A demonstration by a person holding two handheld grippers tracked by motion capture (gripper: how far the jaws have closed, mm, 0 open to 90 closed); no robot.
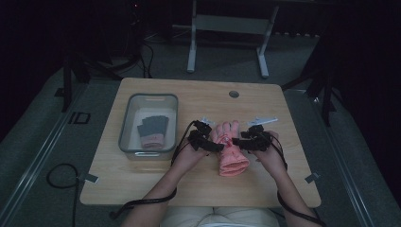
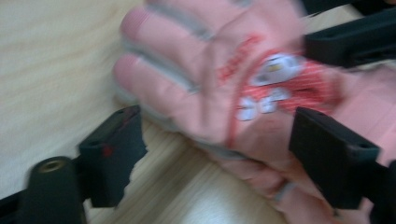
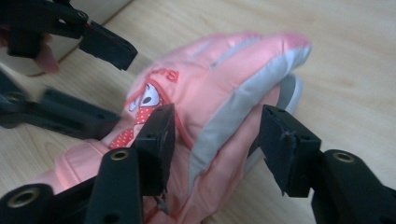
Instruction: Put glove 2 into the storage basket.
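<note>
While you work from the near edge, the tabletop [image 1: 142,184] carries everything: light wood, mostly bare, with the clear bin [image 1: 127,123] on its left half. Bin holds a folded pair, dark grey over pink [image 1: 152,132], so I'd judge it's the drop-off for finished gloves.

Next down: the pink glove [image 1: 231,153] lies flat on the tabletop right of the bin, between your two hands, fingers pointing away from you, cuff toward you. Cartoon print and red lettering face up.

Left tool [image 2: 212,156]: jaws wide, straddling the glove's lower palm, pads clear of the fabric on both sides. Not holding. Picture is smeared, so exact gap to the cloth is hard to call.

Right tool [image 3: 217,140]: jaws stand partly apart around the glove's grey-trimmed edge; the left pad sits against the fabric, the right pad stands off it. No clamp that I can see.

My read: you're coming at the glove from both sides so each tool takes an edge, probably to lift or fold it. Neither has bitten yet.
</note>
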